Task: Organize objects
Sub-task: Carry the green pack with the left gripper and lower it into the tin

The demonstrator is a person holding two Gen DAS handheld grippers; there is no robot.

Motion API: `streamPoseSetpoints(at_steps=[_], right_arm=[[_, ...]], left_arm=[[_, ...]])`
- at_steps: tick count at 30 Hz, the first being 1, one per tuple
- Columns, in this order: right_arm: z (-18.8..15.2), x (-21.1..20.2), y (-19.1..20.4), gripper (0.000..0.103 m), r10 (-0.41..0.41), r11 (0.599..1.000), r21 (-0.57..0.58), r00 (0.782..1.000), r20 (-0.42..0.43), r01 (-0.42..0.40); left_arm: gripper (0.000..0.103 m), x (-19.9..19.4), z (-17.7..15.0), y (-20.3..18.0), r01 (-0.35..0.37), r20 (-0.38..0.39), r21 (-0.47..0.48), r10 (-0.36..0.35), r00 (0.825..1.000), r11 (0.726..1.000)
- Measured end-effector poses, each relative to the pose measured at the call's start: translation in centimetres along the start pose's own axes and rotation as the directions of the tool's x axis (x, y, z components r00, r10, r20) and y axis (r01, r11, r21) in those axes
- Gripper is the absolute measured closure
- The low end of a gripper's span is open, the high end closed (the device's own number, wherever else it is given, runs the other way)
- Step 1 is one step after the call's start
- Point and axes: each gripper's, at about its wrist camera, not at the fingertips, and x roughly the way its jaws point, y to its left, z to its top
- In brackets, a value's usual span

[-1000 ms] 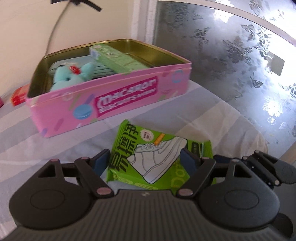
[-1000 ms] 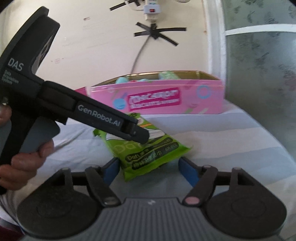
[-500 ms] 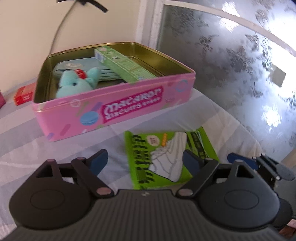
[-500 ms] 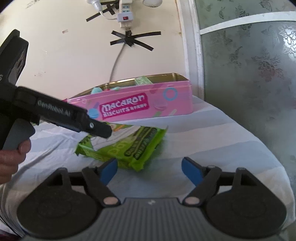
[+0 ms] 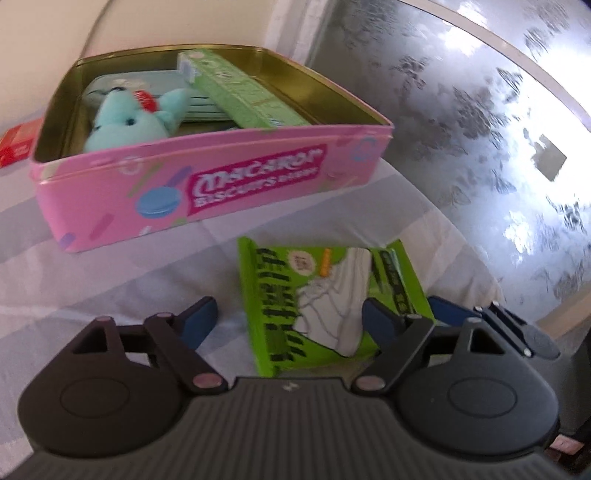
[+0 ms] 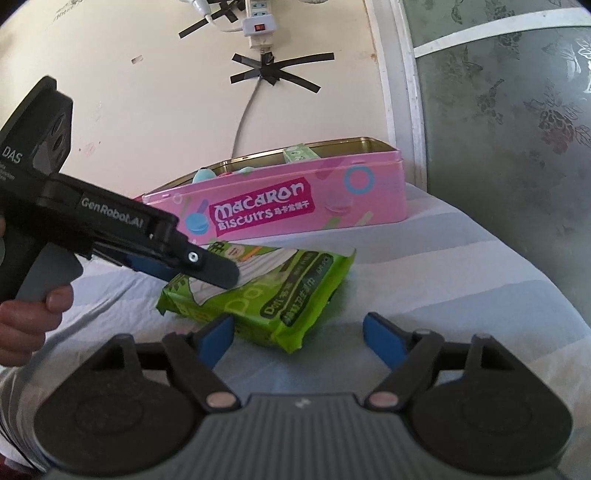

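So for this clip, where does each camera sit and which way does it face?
Left wrist: on the left tool, angled down at the green packet and into the pink tin; only its own closing fingers show.
Right wrist: on the right tool, looking lower across the striped cloth toward the wall; its own closing fingers, plus the left tool and the hand holding it.
Shared: packet, tin, cloth.

A cream-painted wall point(image 6: 147, 92) forms the backdrop, with a white power strip point(image 6: 258, 26) fixed to it and its grey cable point(image 6: 245, 110) secured by crossed strips of black tape point(image 6: 277, 72). To the right, a white frame point(image 6: 406, 92) borders a frosted glass panel point(image 5: 461, 122) with a floral pattern, brightly backlit by daylight. The work surface is covered by a cloth with pale grey and white stripes point(image 6: 461, 266).
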Motion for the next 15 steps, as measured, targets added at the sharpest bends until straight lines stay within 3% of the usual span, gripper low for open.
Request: streamPoseSetpoints(at_steps=[2, 3, 6, 10, 15], right_arm=[[0.0, -0.1, 0.3, 0.044, 0.022, 0.999, -0.034, 1.000, -0.004, -0.022], [0.0, -0.1, 0.6, 0.058, 0.029, 0.998, -0.054, 1.000, -0.005, -0.029], [0.8, -0.2, 1.2, 0.061, 0.025, 0.997, -0.076, 1.000, 0.013, -0.024], [3.4, -0.7, 1.4, 0.062, 0.059, 0.996, -0.079, 0.993, 0.106, -0.050], [7.5, -0.3, 2.3, 0.062, 0.069, 0.993, -0.105, 0.967, 0.245, -0.044]], left_arm=[[0.031, 0.2, -0.3, -0.8, 0.033, -0.002, 0.044, -0.033, 0.999, 0.999], [0.033, 0.1, -0.5, -0.9, 0.045, -0.005, 0.055, -0.045, 0.999, 0.997], [0.040, -0.3, -0.6, -1.3, 0.039, 0.021, 0.079, -0.041, 0.999, 0.996], [0.042, -2.5, 1.4, -1.0, 0.034, 0.102, 0.088, -0.043, 0.994, 0.996], [0.042, -5.2, 5.1, -0.8, -0.013, 0.246, 0.111, -0.015, 0.969, 0.994]])
